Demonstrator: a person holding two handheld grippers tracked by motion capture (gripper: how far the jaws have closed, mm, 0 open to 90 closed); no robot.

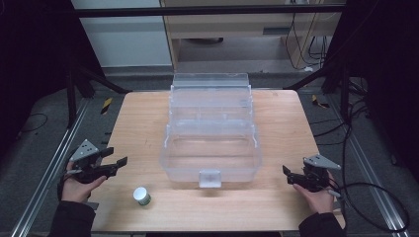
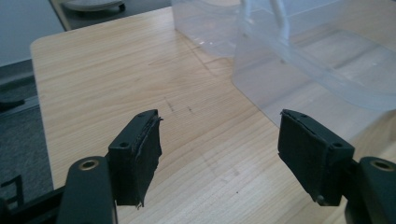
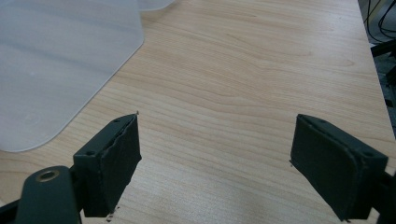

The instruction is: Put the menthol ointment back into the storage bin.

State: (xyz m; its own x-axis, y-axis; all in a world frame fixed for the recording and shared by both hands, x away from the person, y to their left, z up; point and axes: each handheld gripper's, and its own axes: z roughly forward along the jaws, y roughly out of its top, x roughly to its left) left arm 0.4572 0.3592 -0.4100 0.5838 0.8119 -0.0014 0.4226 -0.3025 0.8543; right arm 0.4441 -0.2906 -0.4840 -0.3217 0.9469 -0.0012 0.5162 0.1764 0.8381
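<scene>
Looking down from the high view, a clear plastic box (image 1: 211, 143) with stepped tiers stands open in the middle of a pale wooden table (image 1: 138, 118), a small latch tab at its near wall. A little green jar with a white lid (image 1: 142, 196) stands upright on the table near the front edge, well apart from the box and to its near left. The left gripper (image 1: 116, 164) hovers at the table's left edge, held in a hand, its jaws spread with nothing between them; the jar sits near it, a little closer to the person, untouched. The right gripper (image 1: 288, 175) is held at the table's right edge, pointing toward the box, its jaws apart and empty too. Moving to the left gripper view, the two black jaws rise from the bottom, standing wide with only bare wood between their pads (image 2: 148, 154); the rounded corner of the clear box (image 2: 303, 60) lies ahead to the right, not touched. In the right gripper view, the jaws again stand wide and released, pads (image 3: 116, 163) facing each other over bare tabletop, and a frosted rounded corner of the box (image 3: 60, 65) fills the upper left, apart from the jaws
</scene>
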